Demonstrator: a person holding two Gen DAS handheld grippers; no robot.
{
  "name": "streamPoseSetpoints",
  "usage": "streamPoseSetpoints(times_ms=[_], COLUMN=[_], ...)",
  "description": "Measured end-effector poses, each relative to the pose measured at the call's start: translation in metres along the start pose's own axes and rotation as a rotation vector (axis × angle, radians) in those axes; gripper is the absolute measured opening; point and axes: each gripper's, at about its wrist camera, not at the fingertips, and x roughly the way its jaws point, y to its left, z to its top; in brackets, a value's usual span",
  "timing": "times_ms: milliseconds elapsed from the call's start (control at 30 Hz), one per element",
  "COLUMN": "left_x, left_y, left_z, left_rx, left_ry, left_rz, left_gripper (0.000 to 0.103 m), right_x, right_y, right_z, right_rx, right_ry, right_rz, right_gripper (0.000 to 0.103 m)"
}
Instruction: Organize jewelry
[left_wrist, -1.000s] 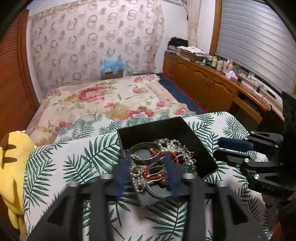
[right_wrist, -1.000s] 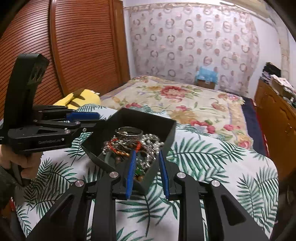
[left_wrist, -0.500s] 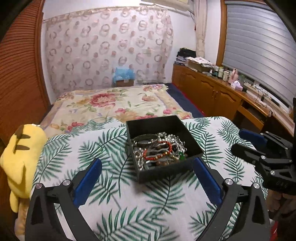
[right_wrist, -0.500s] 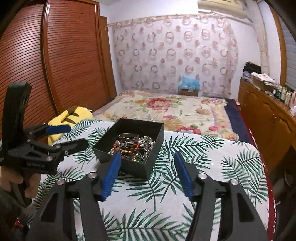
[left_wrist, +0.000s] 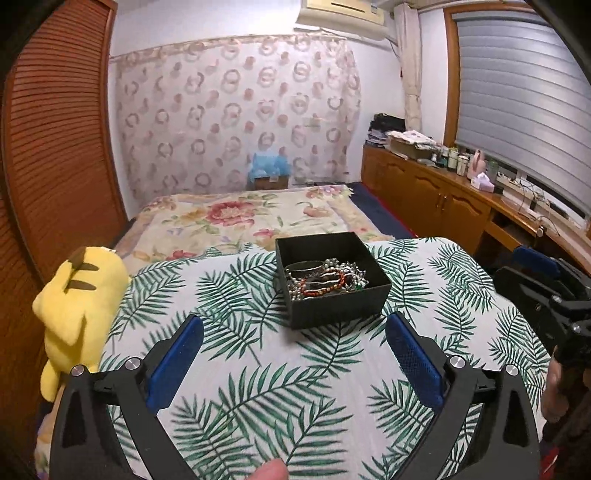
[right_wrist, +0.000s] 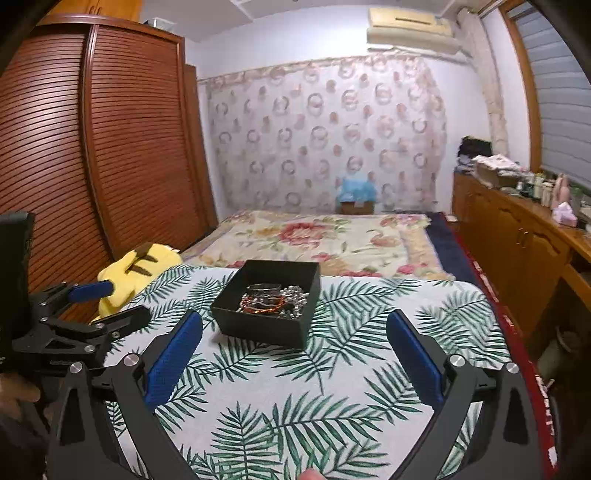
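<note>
A black open box (left_wrist: 336, 308) (right_wrist: 258, 326) stands on the palm-leaf cloth (left_wrist: 240, 369). In it lies a tangle of jewelry (left_wrist: 325, 280) (right_wrist: 275, 299): a silver bangle, pearl strands, a red bead bracelet. My left gripper (left_wrist: 293, 325) is open wide, short of the box, with nothing between its blue pads. My right gripper (right_wrist: 294, 321) is opening its jaws, also short of the box, and they are empty. The right gripper (left_wrist: 508, 264) shows at the right edge of the left wrist view. The left gripper (right_wrist: 129, 300) shows at the left of the right wrist view.
A yellow plush toy (left_wrist: 77, 306) (right_wrist: 140, 266) lies at the cloth's left edge. Behind is a bed with a floral cover (left_wrist: 240, 218). Wooden cabinets (left_wrist: 443, 199) run along the right, a louvred wardrobe (right_wrist: 92, 147) along the left. A fingertip (left_wrist: 269, 472) shows at the bottom.
Both grippers have drawn back and up from the box and spread their jaws wide. The box and the jewelry stay where they were.
</note>
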Motion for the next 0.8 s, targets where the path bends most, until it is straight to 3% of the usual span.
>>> streamPoseSetpoints(times_ms=[800], left_x=[-0.025], left_y=[0.002], left_z=[-0.008], left_rx=[-0.015], left_ry=[-0.041], left_rz=[0.002], left_gripper=[0.095], right_x=[-0.02], right_y=[0.0], right_z=[-0.012], right_rx=[0.012], right_ry=[-0.014], right_rz=[-0.029], right_gripper=[0.1])
